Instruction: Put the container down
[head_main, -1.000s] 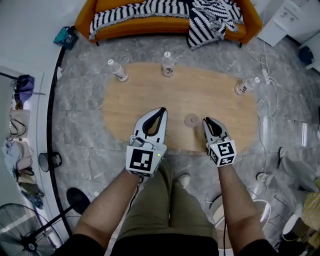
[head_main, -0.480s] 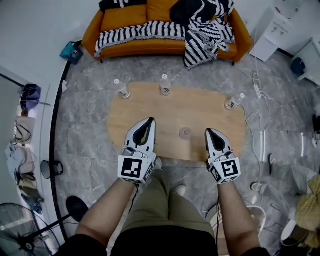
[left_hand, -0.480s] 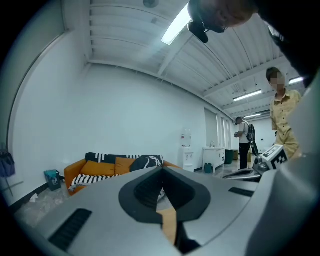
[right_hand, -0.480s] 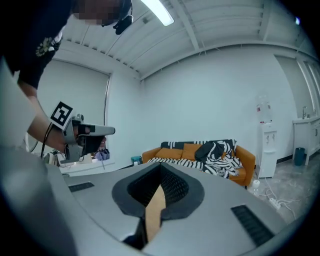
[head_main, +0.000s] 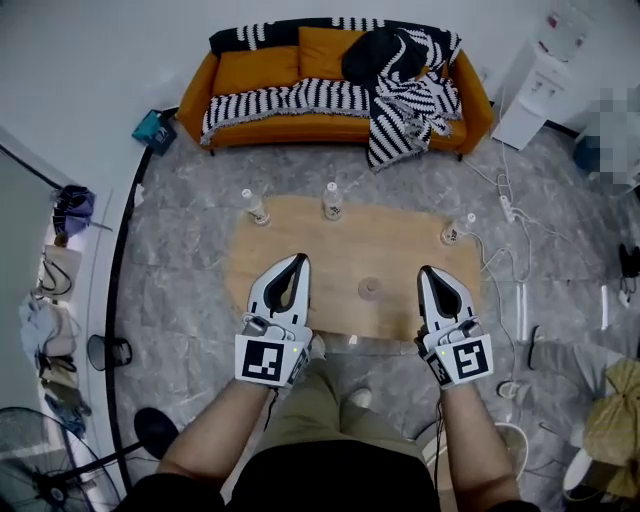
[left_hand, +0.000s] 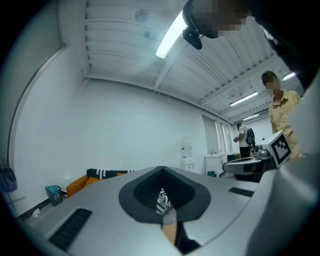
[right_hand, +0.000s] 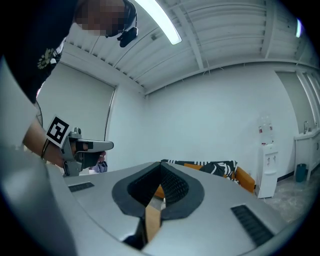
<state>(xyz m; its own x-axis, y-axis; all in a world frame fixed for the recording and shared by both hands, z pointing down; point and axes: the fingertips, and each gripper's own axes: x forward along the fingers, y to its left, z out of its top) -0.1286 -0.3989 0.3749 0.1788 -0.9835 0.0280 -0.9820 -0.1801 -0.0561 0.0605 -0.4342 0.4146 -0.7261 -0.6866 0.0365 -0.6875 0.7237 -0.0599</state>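
Your left gripper (head_main: 298, 262) and right gripper (head_main: 430, 273): jaws closed on both, nothing held. Container (head_main: 369, 288) sits on the table (head_main: 390, 245), between them and slightly beyond. Put-down looks complete. Next move probably needs only that you stay clear of it. Bottles (head_main: 332, 200) line the far edge.

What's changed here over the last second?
The right tongs closed, empty, and drew rightward away from the container. The head camera rose, so the table looks smaller. The left tongs stayed shut; the container and bottles stayed put on the table.
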